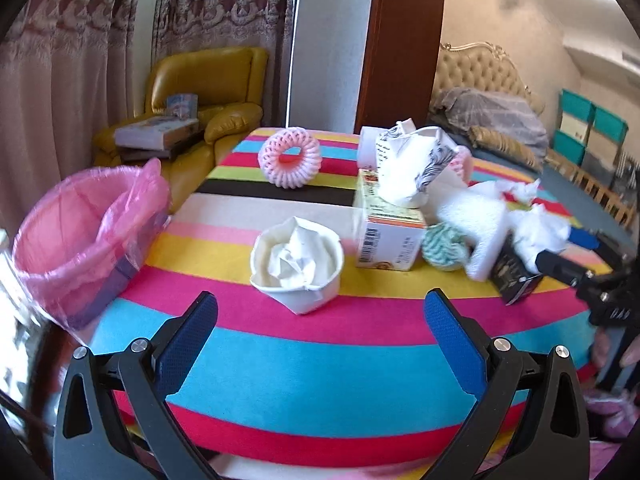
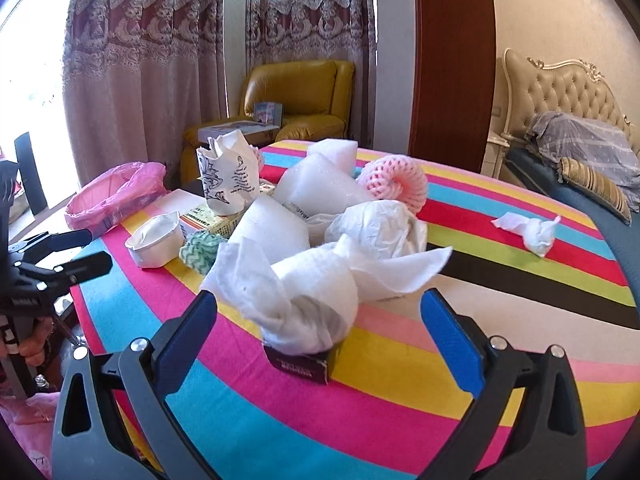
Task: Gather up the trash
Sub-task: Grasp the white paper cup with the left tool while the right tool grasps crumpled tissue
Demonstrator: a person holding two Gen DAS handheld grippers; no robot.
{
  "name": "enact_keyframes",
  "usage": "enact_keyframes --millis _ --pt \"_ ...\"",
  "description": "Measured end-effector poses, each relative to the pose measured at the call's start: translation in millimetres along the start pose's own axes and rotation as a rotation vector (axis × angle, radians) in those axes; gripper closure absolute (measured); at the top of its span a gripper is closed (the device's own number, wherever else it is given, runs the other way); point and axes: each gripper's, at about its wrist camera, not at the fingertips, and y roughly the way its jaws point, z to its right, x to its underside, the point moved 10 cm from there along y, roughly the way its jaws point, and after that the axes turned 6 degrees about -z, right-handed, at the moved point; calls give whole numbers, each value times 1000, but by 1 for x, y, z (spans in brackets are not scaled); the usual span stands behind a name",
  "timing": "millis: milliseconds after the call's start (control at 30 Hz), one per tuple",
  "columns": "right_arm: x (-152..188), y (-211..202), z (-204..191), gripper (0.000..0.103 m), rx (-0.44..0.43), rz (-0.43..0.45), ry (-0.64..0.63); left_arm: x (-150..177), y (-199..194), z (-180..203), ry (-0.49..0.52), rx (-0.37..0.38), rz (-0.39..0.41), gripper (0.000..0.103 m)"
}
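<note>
My left gripper (image 1: 320, 308) is open just short of a crushed white paper cup (image 1: 296, 264) stuffed with tissue; nothing is between its fingers. My right gripper (image 2: 319, 303) is open around a white tissue wad (image 2: 304, 296) that lies on a small dark box (image 2: 300, 364), and the pads do not touch it. Behind these lies a heap: a printed carton (image 1: 388, 232), a crumpled printed cup (image 2: 228, 184), white foam pieces (image 2: 316, 184), a green-and-white cloth ball (image 2: 200, 250) and pink foam nets (image 1: 290, 156) (image 2: 396, 184). The right gripper's fingers (image 1: 560, 268) show at the right edge of the left wrist view.
A bin lined with a pink bag (image 1: 80, 232) stands at the left edge of the striped table (image 1: 320, 372). A lone tissue (image 2: 528, 232) lies far right. A yellow armchair (image 2: 300, 92), curtains and a bed (image 2: 580, 140) stand beyond the table.
</note>
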Motion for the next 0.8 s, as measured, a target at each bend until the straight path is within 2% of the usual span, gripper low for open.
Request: enact_keyframes --millis 67,233,300,367,400,500,633,800 --pt "0 5 1 17 2 -9 5 -4 6 0 3 -2 4 7" --pt "4 12 2 31 -9 -30 23 -17 25 -2 -27 23 -20 7" --pt "4 11 4 40 -8 -25 33 -20 35 -3 -28 17 -41 7" --pt "5 11 5 55 -4 -27 40 -22 47 -3 -15 1 -72 9" --pt "6 11 6 58 -5 -29 42 -22 50 -3 -11 -6 -81 11" --pt "7 8 9 59 -3 -20 50 -20 59 -3 -10 -30 -108 16" --pt "5 0 12 62 4 14 54 -22 63 -9 -9 -57 -99 39" --pt "4 -9 13 62 8 45 48 -22 60 -9 3 -52 -73 41"
